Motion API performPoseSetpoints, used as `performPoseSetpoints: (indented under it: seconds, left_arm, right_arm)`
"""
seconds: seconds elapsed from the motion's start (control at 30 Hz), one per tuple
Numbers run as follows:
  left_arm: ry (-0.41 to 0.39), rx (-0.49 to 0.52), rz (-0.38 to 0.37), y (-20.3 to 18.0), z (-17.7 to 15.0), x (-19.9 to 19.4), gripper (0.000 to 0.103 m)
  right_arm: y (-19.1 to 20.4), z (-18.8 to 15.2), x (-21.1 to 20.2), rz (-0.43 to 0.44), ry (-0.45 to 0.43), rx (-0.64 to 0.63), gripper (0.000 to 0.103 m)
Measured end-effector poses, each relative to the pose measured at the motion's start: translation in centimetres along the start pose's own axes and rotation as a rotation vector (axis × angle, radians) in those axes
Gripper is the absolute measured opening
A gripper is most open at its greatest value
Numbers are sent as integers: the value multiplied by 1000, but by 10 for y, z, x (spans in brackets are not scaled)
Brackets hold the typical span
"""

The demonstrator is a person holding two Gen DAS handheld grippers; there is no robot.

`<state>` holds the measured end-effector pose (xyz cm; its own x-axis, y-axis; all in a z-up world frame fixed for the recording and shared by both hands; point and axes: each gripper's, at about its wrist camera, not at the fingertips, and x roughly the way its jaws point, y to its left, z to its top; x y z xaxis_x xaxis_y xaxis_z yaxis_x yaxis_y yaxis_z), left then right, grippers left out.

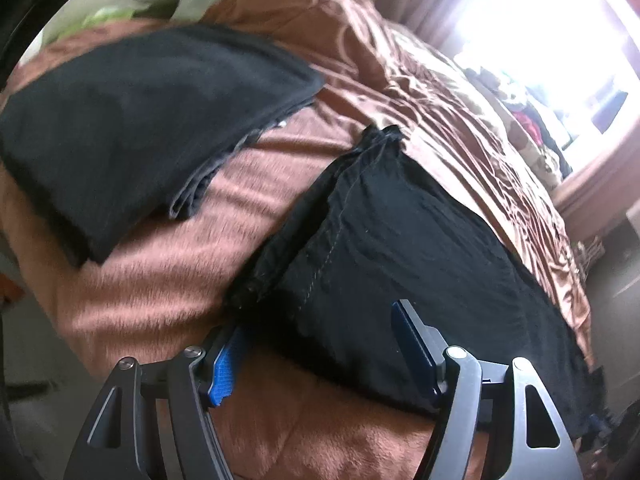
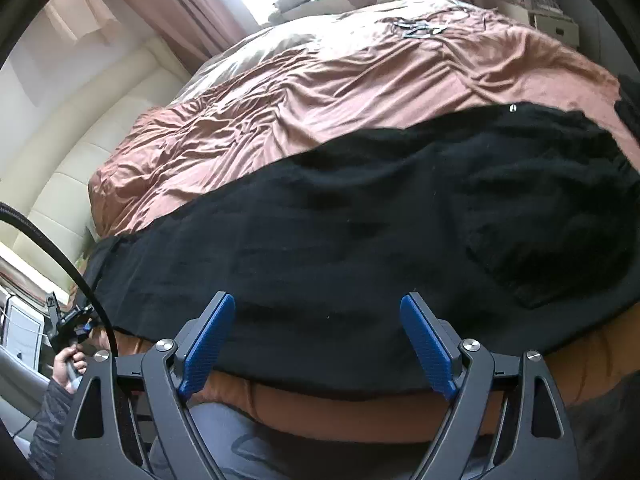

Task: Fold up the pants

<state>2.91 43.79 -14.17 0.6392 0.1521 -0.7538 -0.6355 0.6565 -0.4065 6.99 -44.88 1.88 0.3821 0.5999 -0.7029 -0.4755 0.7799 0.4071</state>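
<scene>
The long black cloth pants (image 2: 360, 240) lie spread flat along the near edge of the bed with its rumpled brown satin cover (image 2: 320, 80), one hem end (image 1: 380, 136) reaching toward a folded stack of black garments (image 1: 140, 128) that rests apart from the pants on the same bed. The left gripper (image 1: 320, 344) hovers over the pants near that hem, its blue-padded fingers (image 1: 412, 344) spread wide and holding nothing. The right gripper (image 2: 316, 340) hangs above the pants' near edge, fingers (image 2: 208, 344) likewise parted and empty.

I am in a home bedroom: a bed (image 2: 320, 80) with a rumpled brown cover, a cream padded headboard (image 2: 80, 152), and pink curtains (image 2: 180, 8) at a bright window (image 1: 560, 20).
</scene>
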Motion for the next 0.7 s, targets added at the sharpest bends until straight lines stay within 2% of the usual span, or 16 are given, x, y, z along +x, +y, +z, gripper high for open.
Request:
performPoseSetpoints:
  seconds: [0.1, 0.17, 0.33, 0.4, 0.53, 0.6, 0.67, 0.7]
  left_arm:
    - [-47, 58, -2, -4, -1, -2, 70]
    - [-93, 95, -8, -7, -1, -8, 65]
    - [-193, 124, -64, -9, 4, -22, 64]
    - [-207, 137, -65, -11, 7, -22, 64]
    - [-185, 186, -45, -19, 8, -12, 63]
    - [-183, 215, -23, -22, 5, -10, 55]
    - [-177, 223, -3, -22, 4, -7, 40]
    - [-173, 218, 3, -21, 4, -6, 35]
  right_arm:
    - [-3, 0, 7, -3, 16, 4, 84]
    - [-3, 0, 10, -7, 21, 10, 84]
    - [-7, 0, 16, -9, 20, 27, 84]
    - [-8, -3, 19, -9, 23, 31, 84]
    - [-12, -8, 25, -13, 32, 46, 84]
    - [-14, -9, 28, -14, 36, 52, 84]
    - [-14, -9, 29, -17, 39, 53, 84]
    - [-15, -10, 28, -17, 40, 53, 84]
